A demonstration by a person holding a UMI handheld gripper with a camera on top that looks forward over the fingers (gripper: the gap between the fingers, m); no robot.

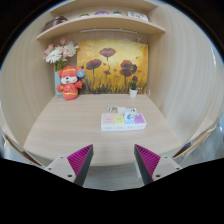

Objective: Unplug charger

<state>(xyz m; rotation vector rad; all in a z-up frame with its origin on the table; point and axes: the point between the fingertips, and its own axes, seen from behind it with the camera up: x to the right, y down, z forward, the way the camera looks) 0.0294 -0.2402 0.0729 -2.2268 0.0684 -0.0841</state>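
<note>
Two gripper fingers [112, 160], each with a magenta pad [78, 158] on its inner face, stand wide apart over the near edge of a pale wooden desk [70, 125], holding nothing. Between them shows only bare desk surface.

Beyond the fingers, toward the middle of the desk, lies a white power strip [123, 121], flat and rectangular, with small coloured shapes on its top that may be plugs or a charger; which is which cannot be told. The strip sits well clear of both fingers, slightly nearer the right one.

Behind the power strip, against the back wall, hangs a yellow painting [112, 66] of dark purple flowers. A small potted plant [133, 91] stands on the desk behind the strip, in front of the painting's lower right part. To the left of the power strip and farther back sits a red and white toy figure [68, 83], with a bunch of pale pink flowers [61, 51] rising behind it. Above the painting runs a wooden shelf [100, 27] carrying a few small items too indistinct to identify.
</note>
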